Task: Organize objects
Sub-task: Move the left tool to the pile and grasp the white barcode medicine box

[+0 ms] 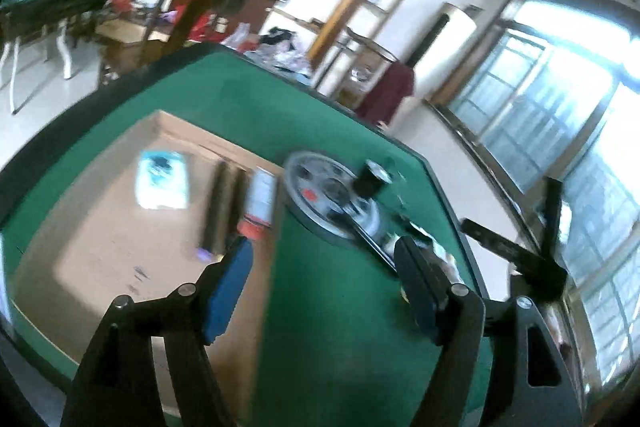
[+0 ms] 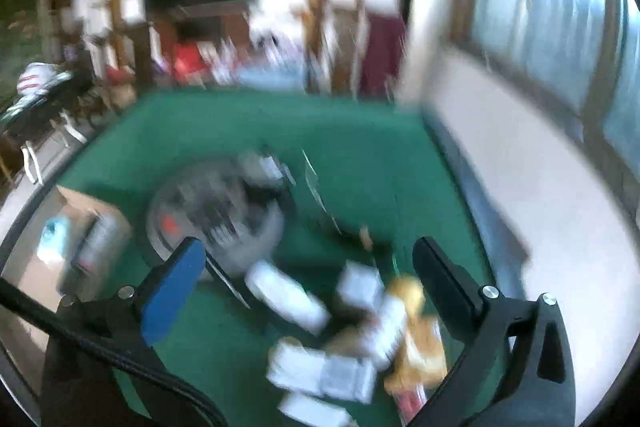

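- The left black plastic two-finger gripper carries blue rubber pads and round silver screws.
- The right black plastic two-finger gripper matches, with a black braided cable crossing its frame.

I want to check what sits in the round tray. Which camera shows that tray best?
The left wrist view: the round tray is fairly sharp there, beside the cardboard box. The right wrist view shows the tray smeared by motion blur, partly behind a blue finger.
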